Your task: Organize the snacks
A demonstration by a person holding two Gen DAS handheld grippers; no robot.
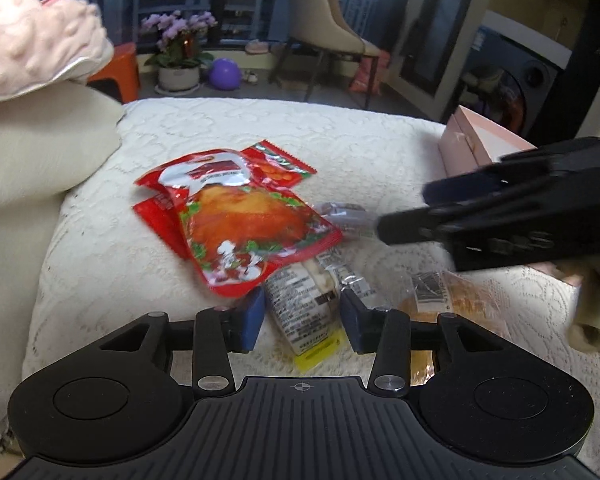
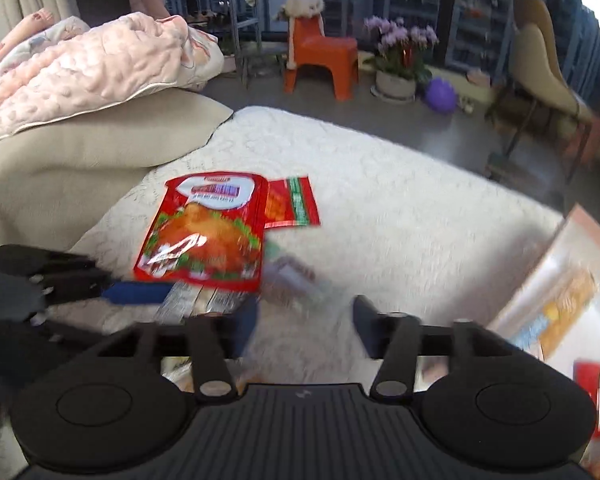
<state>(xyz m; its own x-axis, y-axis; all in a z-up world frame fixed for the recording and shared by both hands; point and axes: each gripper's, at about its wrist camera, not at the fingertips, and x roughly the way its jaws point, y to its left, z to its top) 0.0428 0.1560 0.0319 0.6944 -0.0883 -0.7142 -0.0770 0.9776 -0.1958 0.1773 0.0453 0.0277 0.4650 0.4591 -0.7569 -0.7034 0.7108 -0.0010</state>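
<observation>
A red packet with a roast chicken picture (image 1: 252, 228) (image 2: 204, 240) lies on the white lace cover (image 1: 220, 128). It overlaps a smaller red packet (image 1: 284, 166) (image 2: 294, 200). Under its near edge sticks out a clear packet with a printed label (image 1: 300, 304). My left gripper (image 1: 304, 320) is open, and this clear packet lies between its blue pads. A small clear wrapper (image 1: 344, 216) and a bagged bread (image 1: 452, 296) lie to the right. My right gripper (image 2: 306, 320) (image 1: 412, 210) is open over bare cover, its tips beside the small wrapper. One left pad (image 2: 136, 292) shows at the left.
A pink box (image 1: 476, 148) (image 2: 560, 280) stands at the cover's right, with packets inside it. A beige cushion (image 1: 40, 152) and a pink blanket (image 2: 80, 76) rise on the left. Beyond the far edge are an orange stool (image 2: 320, 60), a flowerpot (image 1: 178, 76), a purple ball (image 1: 225, 74) and a chair (image 1: 324, 20).
</observation>
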